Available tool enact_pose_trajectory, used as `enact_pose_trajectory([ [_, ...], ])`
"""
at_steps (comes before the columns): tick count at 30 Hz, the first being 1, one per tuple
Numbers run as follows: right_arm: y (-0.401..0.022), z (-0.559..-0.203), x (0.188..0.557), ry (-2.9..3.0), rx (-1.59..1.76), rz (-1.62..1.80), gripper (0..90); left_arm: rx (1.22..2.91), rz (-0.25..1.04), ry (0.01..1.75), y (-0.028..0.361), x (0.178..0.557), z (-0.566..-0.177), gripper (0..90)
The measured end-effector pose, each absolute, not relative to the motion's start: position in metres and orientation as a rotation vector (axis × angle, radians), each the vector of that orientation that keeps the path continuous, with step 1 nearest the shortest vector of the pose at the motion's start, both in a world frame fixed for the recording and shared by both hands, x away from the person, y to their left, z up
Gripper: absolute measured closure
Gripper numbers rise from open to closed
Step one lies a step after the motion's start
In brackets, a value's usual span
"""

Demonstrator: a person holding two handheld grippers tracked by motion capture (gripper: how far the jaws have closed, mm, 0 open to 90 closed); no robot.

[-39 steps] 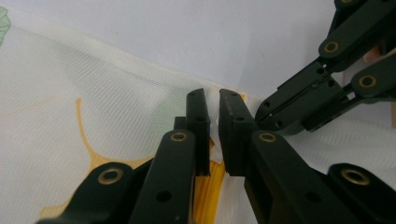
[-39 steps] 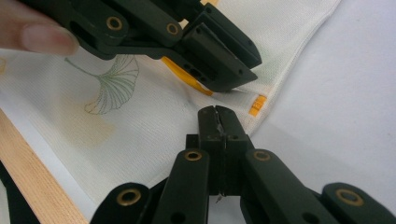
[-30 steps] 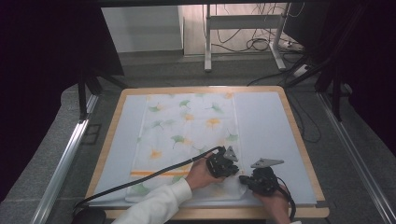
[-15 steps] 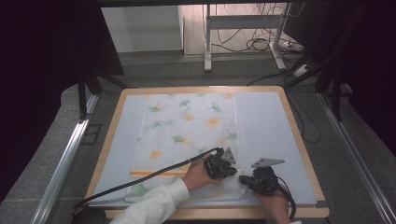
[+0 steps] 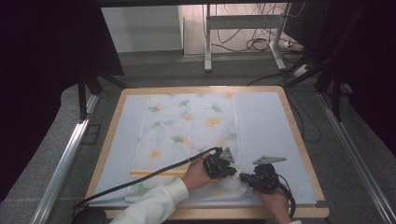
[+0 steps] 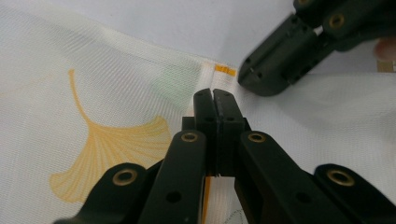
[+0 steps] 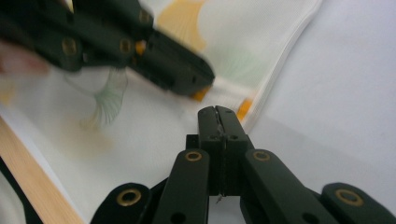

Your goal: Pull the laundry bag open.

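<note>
**Both grippers closed at the cloth's near corner**

We see the leaf-printed cloth [image 5: 187,135] lying on a pale mat [image 5: 266,126] over the wooden table [image 5: 299,140]. Our left gripper [image 5: 229,169] and right gripper [image 5: 243,178] sit close together at its near right corner, jaws pressed together; whether they pinch fabric, we cannot tell. Bare mat lies right of the cloth. A black cable [image 5: 140,179] crosses the cloth's near left part.

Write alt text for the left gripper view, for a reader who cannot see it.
The left gripper, its two black jaws shut together, rests over a white cloth printed with a yellow ginkgo leaf, near an orange stripe at the cloth's edge. The right gripper reaches in from the upper right, close to the same spot.
</note>
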State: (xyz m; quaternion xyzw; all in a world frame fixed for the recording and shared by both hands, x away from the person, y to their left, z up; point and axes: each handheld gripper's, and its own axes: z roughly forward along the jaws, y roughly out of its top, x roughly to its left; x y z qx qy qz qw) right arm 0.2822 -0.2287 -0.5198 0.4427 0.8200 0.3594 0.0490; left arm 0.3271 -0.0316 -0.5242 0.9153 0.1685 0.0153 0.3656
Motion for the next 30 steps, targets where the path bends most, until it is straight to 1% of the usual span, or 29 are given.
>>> enact_pose_trajectory([
  [6, -0.228, -0.52, 0.29, 2.466, 1.396, 1.095, 89.5, 2.34, 0.026, 0.44, -0.03, 0.328, -0.525, 89.9],
  [18, -0.23, -0.522, 0.298, 2.495, 1.445, 1.099, 89.7, 2.376, 0.09, 0.426, -0.032, 0.324, -0.523, 90.0],
  [30, -0.231, -0.523, 0.298, 2.506, 1.438, 1.11, 89.8, 2.398, 0.114, 0.421, -0.03, 0.322, -0.521, 90.0],
])
